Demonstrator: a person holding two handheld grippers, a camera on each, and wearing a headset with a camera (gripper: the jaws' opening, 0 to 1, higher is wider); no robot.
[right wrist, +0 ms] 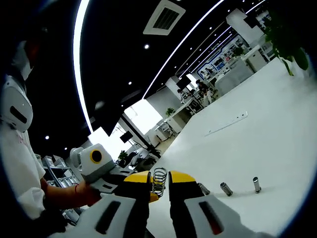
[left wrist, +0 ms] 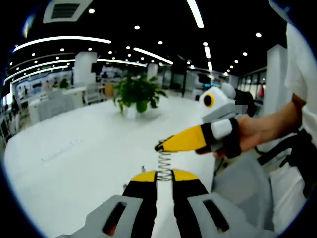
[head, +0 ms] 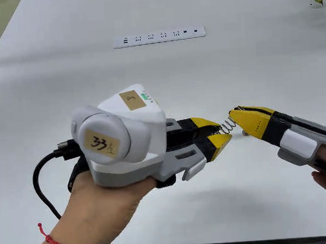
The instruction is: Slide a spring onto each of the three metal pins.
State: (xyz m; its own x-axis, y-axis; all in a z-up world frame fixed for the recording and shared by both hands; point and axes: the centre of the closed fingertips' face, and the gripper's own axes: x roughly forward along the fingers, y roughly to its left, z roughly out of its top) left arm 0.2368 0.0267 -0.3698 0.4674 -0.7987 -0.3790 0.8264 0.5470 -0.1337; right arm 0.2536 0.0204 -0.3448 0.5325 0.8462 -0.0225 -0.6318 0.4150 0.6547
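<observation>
The white workbench (head: 258, 68) runs wide beneath me, with a power strip (head: 158, 37) lying well away at its far side. Both tools are raised above the surface and meet nose to nose. From its own view, the left gripper (left wrist: 164, 174) has its yellow tips drawn in close, pinching one end of the spring (left wrist: 164, 162). The right gripper (right wrist: 158, 179) seems to nip the other end, its tips narrowed to about the coil's width. So the spring hangs in the air, bridged between the two, not on any pin.

In the right gripper view, the three metal pins (right wrist: 226, 189) stand in a short row on the table just beyond the jaws. They are too small for me to tell which already carry a coil.

I judge the spring to be very light, springy along its length and quick to flick loose. I would grip across the coils near one end, lightly enough not to crush them. That leaves the other end open and free to drop over a pin.
</observation>
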